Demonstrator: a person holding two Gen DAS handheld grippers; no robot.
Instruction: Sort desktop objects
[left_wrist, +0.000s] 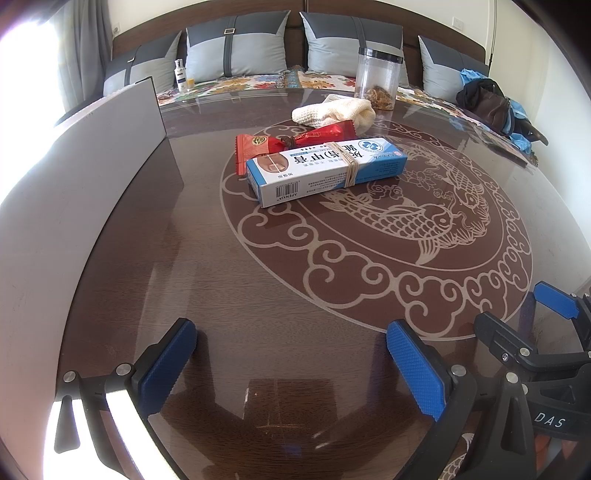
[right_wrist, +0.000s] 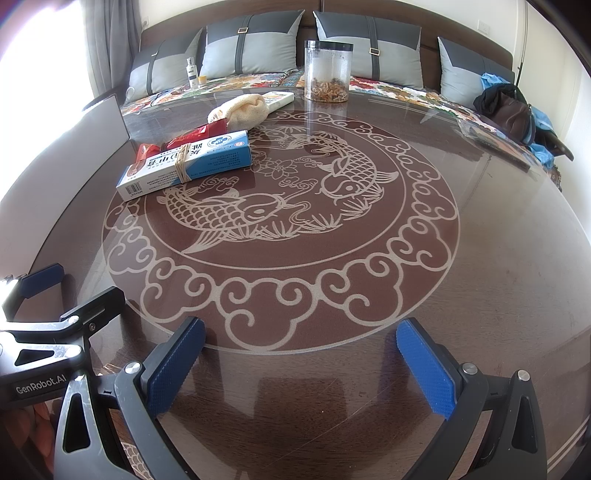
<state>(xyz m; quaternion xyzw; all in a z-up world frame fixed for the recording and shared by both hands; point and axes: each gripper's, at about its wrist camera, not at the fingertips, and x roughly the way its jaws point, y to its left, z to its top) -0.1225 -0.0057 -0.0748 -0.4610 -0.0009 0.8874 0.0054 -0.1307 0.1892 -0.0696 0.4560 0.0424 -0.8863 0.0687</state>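
Two grippers rest low over the near edge of the glass-topped counter (right_wrist: 480, 258), side by side. The left gripper (left_wrist: 291, 354) and the right gripper (right_wrist: 301, 354) both have their jaws spread wide with nothing between them, presumably poised for a first pick. The objects to sort lie well ahead, clustered left of the fish motif: a blue-and-white carton (left_wrist: 325, 170) bound with rubber bands lies partly over red snack packets (left_wrist: 258, 146), so it likely must be lifted first. Behind them sit a cream knitted cloth (left_wrist: 332, 110), which touches a white box (right_wrist: 282, 98), and a clear jar (right_wrist: 328, 70) standing upright near the far rim. A grey upright panel (left_wrist: 74, 177) stands at the left edge.
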